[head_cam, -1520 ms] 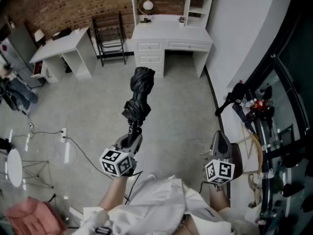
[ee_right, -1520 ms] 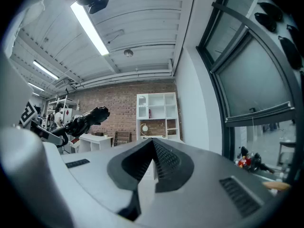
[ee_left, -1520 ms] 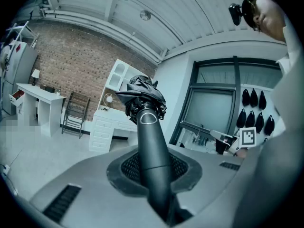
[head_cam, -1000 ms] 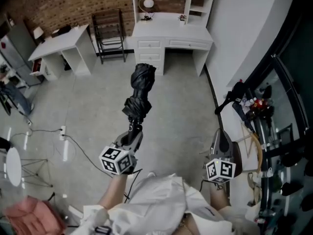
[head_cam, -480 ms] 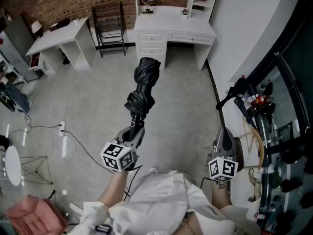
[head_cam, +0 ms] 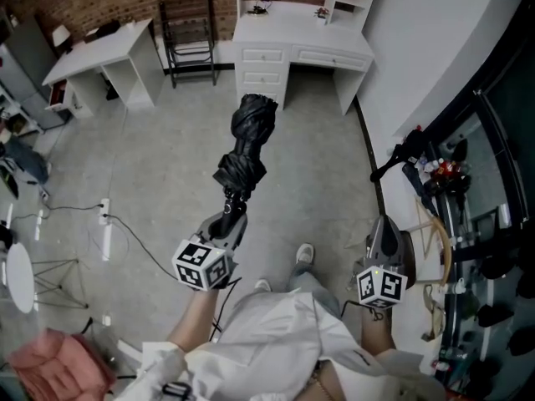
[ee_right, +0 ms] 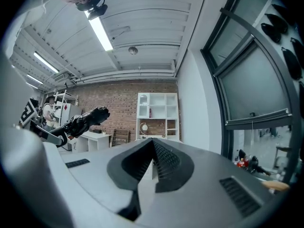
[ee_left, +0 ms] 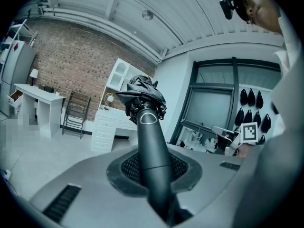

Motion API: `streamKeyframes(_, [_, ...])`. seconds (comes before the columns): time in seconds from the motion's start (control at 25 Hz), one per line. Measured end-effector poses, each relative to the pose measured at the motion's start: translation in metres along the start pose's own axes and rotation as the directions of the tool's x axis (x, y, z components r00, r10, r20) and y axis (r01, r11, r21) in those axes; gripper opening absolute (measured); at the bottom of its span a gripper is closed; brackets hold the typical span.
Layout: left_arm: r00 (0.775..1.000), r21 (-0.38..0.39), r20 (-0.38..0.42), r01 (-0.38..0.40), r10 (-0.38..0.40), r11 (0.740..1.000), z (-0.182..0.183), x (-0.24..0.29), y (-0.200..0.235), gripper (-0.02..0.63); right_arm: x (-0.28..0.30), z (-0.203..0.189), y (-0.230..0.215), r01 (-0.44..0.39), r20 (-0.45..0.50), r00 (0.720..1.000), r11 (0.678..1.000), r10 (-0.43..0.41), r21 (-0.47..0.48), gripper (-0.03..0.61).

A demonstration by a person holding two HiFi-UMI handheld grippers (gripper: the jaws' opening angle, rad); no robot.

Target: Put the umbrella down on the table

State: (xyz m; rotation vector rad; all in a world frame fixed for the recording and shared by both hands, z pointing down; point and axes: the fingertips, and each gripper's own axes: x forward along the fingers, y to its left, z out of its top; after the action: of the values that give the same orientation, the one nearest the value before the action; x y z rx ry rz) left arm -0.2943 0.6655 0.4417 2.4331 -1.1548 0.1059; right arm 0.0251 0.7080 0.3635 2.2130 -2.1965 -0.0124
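Note:
A black folded umbrella [head_cam: 247, 140] sticks out forward over the floor in the head view. My left gripper [head_cam: 229, 222] is shut on its dark handle. In the left gripper view the handle [ee_left: 151, 146] runs up between the jaws to the bunched canopy [ee_left: 142, 95]. My right gripper [head_cam: 384, 236] hangs at the right beside the wall, shut with nothing between its jaws [ee_right: 153, 147]. The right gripper view catches the umbrella [ee_right: 88, 118] far off at the left. A white desk with a hutch [head_cam: 334, 25] stands ahead against the brick wall.
A second white table [head_cam: 100, 61] stands at the back left, with a black folding chair [head_cam: 185, 33] between it and the desk. A cable and power strip [head_cam: 105, 232] lie on the floor at the left. A cluttered rack [head_cam: 456, 224] lines the right wall. My shoe [head_cam: 305, 254] shows below.
The desk has slid toward the top of the picture and a shoe has come into sight below. The left gripper still holds the umbrella the same way; the right gripper has barely moved.

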Motion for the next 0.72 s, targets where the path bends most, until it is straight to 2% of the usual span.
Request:
streamKeyframes(0.4, [1.0, -0.001, 0.002, -0.004, 0.004, 1.0, -0.001, 0.005, 0.001, 0.077, 0.011, -0.001, 0.003, -0.017, 0.003, 1.0, 1.0, 0.017, 0.007, 0.018])
streamKeyframes(0.72, [1.0, 0.009, 0.019, 0.019, -0.019, 1.0, -0.013, 0.026, 0.018, 0.076, 0.027, -0.025, 0.006, -0.009, 0.034, 0.999, 1.0, 0.009, 0.008, 0.018])
